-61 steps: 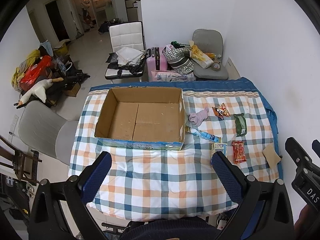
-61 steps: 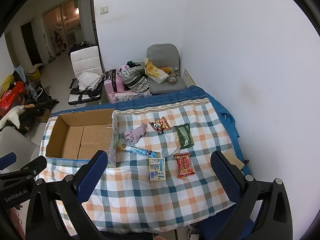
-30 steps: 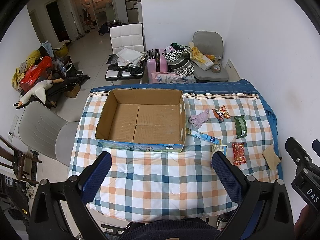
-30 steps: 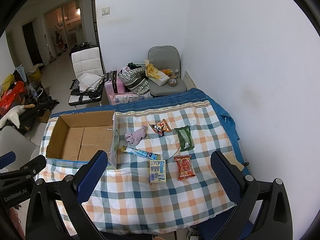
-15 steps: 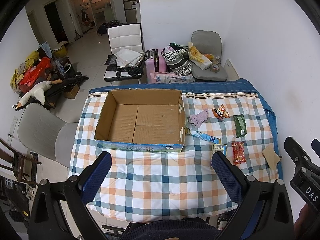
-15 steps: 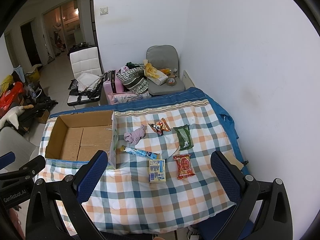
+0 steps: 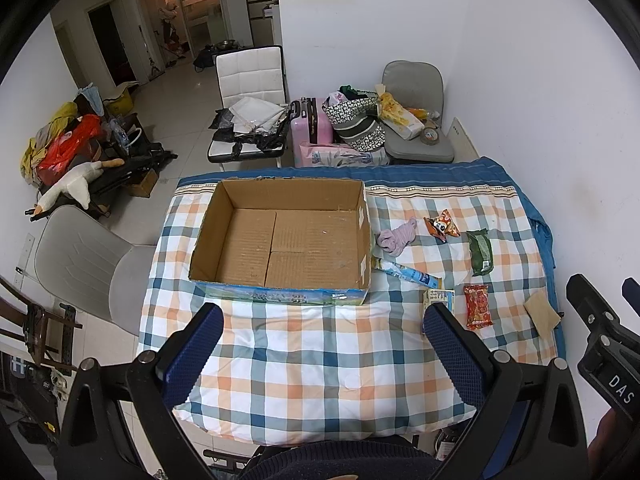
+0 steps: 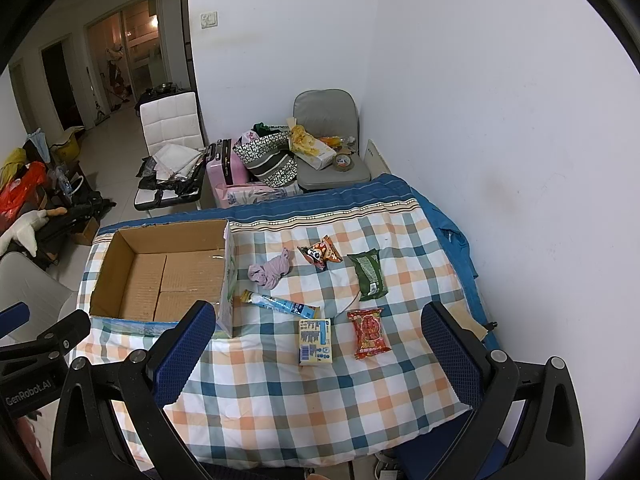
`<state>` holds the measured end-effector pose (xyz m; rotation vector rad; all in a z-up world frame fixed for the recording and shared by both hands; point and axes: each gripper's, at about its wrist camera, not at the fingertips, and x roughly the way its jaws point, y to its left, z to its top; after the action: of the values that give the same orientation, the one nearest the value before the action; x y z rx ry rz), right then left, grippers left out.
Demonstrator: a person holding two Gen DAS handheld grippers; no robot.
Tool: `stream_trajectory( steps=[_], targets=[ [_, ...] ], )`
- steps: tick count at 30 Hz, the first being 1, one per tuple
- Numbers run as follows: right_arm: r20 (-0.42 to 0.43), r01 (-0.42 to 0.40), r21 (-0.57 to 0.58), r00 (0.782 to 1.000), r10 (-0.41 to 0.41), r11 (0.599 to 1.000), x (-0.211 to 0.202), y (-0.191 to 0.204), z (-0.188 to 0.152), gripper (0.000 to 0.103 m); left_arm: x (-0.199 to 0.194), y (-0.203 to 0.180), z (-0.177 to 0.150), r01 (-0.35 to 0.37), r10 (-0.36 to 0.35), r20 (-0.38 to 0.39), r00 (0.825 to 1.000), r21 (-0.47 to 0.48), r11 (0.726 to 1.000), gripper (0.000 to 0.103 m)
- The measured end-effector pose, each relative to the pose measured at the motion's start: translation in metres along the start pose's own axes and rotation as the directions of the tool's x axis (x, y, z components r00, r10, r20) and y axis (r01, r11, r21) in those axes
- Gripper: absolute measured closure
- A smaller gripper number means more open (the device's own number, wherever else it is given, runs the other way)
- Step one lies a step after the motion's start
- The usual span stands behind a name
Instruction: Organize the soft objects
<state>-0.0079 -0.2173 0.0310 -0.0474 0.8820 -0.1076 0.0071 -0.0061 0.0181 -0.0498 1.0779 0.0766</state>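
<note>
An empty cardboard box [image 7: 280,236] [image 8: 164,272] sits on the checked quilt [image 7: 320,352] [image 8: 320,384], left of centre. To its right lie a purple cloth [image 7: 396,238] [image 8: 270,270], a blue tube [image 7: 408,274] [image 8: 280,304], an orange snack bag [image 7: 442,226] [image 8: 320,256], a green packet [image 7: 480,252] [image 8: 370,272], a red packet [image 7: 477,306] [image 8: 370,332] and a small yellow box [image 7: 438,300] [image 8: 315,341]. My left gripper [image 7: 320,344] is open and empty above the quilt's near edge. My right gripper [image 8: 316,344] is open and empty, above the near right part.
A tan card [image 7: 542,314] lies at the quilt's right edge, next to the white wall. Beyond the far edge stand a white chair [image 7: 250,92], a pink suitcase [image 7: 310,124], bags and a grey chair [image 7: 416,120]. A grey chair [image 7: 80,264] stands left.
Both views have shifted only slightly over the two seconds. Nothing on the quilt has moved, and both grippers stay open and empty.
</note>
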Motion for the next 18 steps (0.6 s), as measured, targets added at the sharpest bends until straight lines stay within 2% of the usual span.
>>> stream_trajectory(
  steps=[8,13,18],
  targets=[
    [0.001,0.000,0.001,1.000,0.000,1.000,0.000,0.001,0.000,0.000,0.000,0.000,0.000,0.003,-0.003,0.000,1.000,0.002,1.000,0.000],
    [-0.015,-0.024,0.020,1.000,0.024,1.000,0.006,-0.004,0.002,0.000,0.006,-0.009,0.011,0.044,-0.044,0.004,0.999,0.030,0.999,0.000],
    [-0.077,-0.053,0.112,0.995,0.062,0.992,0.048,-0.031,0.001,0.000,0.050,-0.040,0.041,0.096,-0.096,-0.001,0.995,0.099,0.990,0.000]
  ],
)
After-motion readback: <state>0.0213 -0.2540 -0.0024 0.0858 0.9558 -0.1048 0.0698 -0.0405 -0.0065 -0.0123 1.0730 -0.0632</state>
